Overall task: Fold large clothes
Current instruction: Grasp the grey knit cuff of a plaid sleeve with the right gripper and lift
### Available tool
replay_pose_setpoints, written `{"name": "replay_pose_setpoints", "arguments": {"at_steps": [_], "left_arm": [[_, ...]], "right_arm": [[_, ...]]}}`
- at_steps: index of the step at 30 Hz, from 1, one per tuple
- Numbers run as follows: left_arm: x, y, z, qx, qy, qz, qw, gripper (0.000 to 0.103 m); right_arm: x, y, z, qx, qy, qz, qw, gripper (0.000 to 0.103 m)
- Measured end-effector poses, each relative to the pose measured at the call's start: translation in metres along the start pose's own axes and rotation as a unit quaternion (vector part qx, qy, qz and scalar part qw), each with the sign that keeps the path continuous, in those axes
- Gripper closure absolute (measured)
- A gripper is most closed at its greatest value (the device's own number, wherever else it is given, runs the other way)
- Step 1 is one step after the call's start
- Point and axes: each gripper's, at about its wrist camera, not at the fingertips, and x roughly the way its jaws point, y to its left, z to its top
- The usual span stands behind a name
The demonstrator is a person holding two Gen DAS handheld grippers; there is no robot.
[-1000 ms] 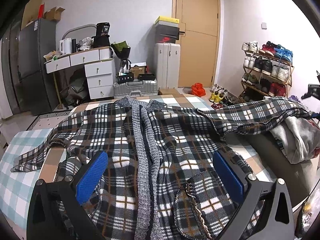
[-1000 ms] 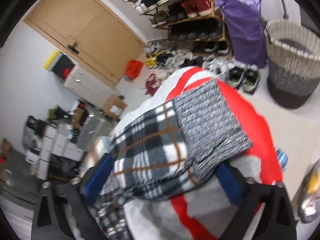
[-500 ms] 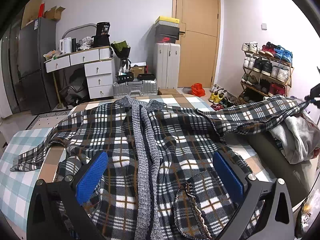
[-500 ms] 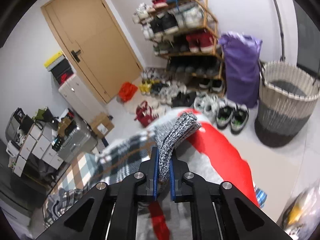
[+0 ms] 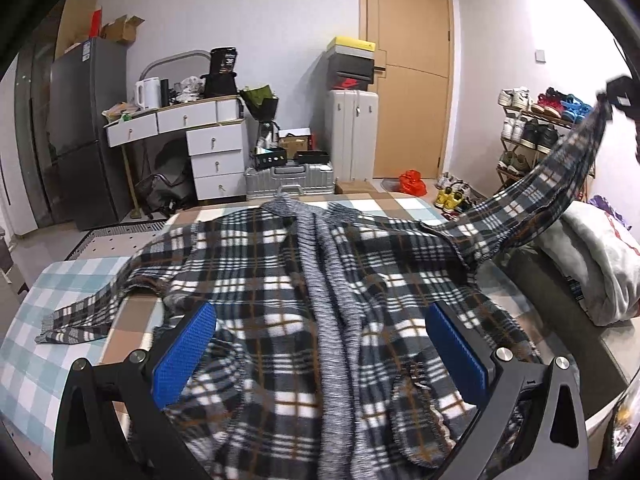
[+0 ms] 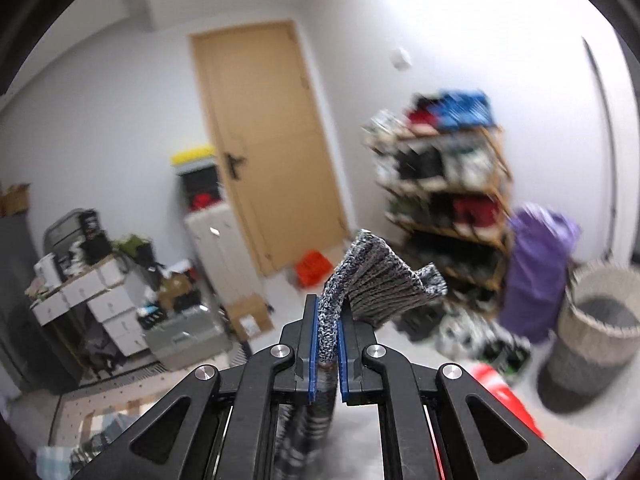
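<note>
We note white plaster walls (image 5: 280,20), a tan wooden door (image 5: 408,80), a white drawer desk (image 5: 180,120), a dark grey refrigerator (image 5: 80,132), a wooden shoe rack (image 6: 448,184) and a woven laundry basket (image 6: 596,328).

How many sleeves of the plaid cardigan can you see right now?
2. One sleeve lies flat on the checked bed cover at left; the other sleeve is lifted at right, its knit cuff clamped in the right gripper.

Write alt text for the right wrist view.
The right tongs are shut on the grey knit cuff of a plaid cardigan, held up in the air. Behind, blurred, are a wooden door, a shoe rack, a purple bag and a woven basket.
</note>
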Motion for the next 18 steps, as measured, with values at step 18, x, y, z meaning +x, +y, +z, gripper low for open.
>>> {"name": "replay_pose_setpoints", "arguments": {"at_steps": [18], "left_arm": [[-0.047,0.084,0.001,-0.105,-0.060,0.030,0.9923,0.001]], "right_arm": [[0.021,0.346,-0.097,-0.079,0.094,0.270,0.955,0.095]]}}
